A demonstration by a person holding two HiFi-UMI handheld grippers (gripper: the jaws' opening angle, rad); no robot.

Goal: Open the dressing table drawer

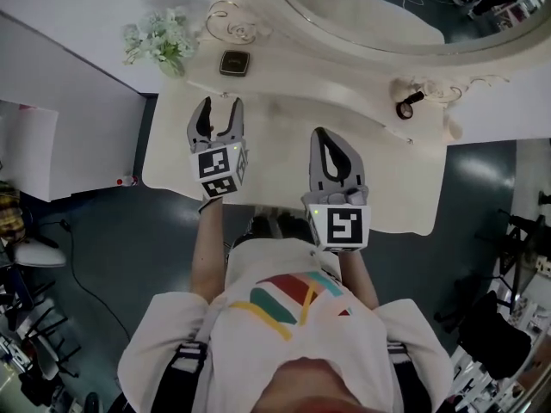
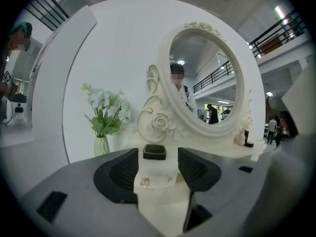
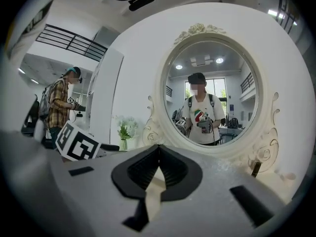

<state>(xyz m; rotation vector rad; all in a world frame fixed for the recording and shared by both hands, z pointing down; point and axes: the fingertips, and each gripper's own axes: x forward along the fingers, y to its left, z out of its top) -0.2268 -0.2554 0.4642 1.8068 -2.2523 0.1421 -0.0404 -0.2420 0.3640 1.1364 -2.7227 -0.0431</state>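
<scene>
Surface: cream table [image 1: 405, 188], mirror [image 1: 362, 11] at back edge.
Left hand-held gripper [image 1: 220, 103]: jaws apart, empty, above left half.
Right hand-held gripper [image 1: 320, 132]: jaws together, nearer front edge.
Drawer: unseen, presumably under front edge, below both.

Two grippers [image 1: 220, 103] [image 1: 321, 134], one dressing table [image 1: 284, 119], one mirror [image 1: 362, 7], one flower vase [image 1: 164, 41]

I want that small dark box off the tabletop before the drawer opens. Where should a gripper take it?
Probably across its two side walls, coming from the table's front edge. The dark box is low and squarish, the mirror base stands close behind it, and the open left gripper faces it.
</scene>
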